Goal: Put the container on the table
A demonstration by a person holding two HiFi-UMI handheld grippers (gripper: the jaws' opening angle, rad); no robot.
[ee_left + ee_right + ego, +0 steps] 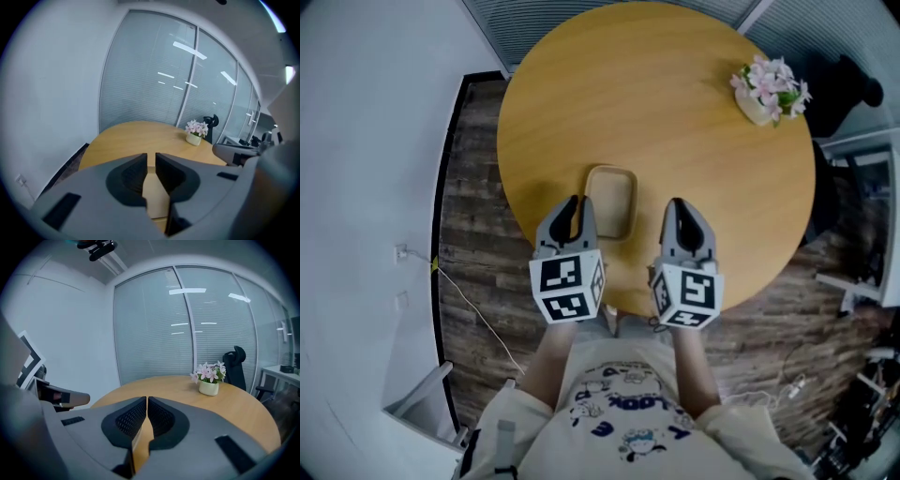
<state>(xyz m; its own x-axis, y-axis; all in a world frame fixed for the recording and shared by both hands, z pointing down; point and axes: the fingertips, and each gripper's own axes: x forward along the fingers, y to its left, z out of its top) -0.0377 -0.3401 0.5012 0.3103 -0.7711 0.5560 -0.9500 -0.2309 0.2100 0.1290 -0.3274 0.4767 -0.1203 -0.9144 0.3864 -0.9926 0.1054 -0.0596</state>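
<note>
A shallow tan rectangular container [612,199] lies flat on the round wooden table [656,112], near its front edge. My left gripper [577,204] hovers at the container's left rim, jaws shut with only a thin slit and nothing held. In the left gripper view, the container [153,192] shows as a pale strip under the left gripper [151,157]. My right gripper [677,206] is just right of the container, apart from it, also shut and empty. The right gripper view shows the right gripper [147,400] with its ribbed pads nearly touching.
A small pot of pink flowers [769,91] stands at the table's far right. A black chair [848,89] sits behind it. A white wall and a floor cable [469,305] are to the left, and a glass partition with blinds [187,333] stands beyond.
</note>
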